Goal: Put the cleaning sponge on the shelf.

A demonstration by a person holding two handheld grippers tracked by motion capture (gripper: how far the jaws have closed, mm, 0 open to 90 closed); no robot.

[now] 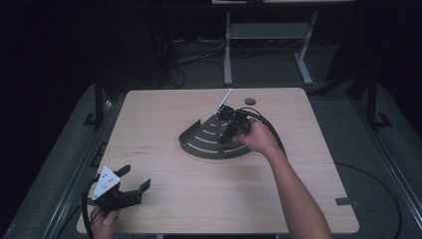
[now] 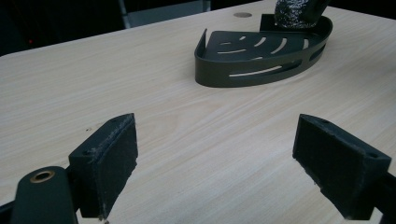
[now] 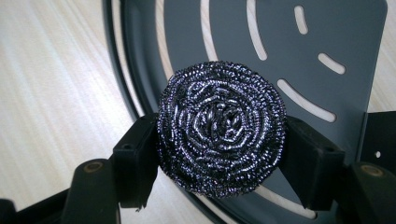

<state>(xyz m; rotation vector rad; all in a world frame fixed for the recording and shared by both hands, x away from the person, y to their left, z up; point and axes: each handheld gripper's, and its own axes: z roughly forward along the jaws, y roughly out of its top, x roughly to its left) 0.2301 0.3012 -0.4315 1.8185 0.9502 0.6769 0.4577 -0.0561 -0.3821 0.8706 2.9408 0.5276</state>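
A round steel-wool scourer is pinched betw. the two black jaws of the right claw, one pad pressed on each side of it. It is held over a dark slotted corner shelf, w/ the shelf's curved rim seen just behind the scourer in the right gripper view. In the high view the shelf is seen lying flat near the middle of the pale wood surface, and the right claw is held over its far right part by the right hand. The left claw is held at the near left corner of the surface, well apart from the shelf, jaws spread wide w/ nothing betw. them; bare wood grain is seen betw. its pads in the left gripper view.
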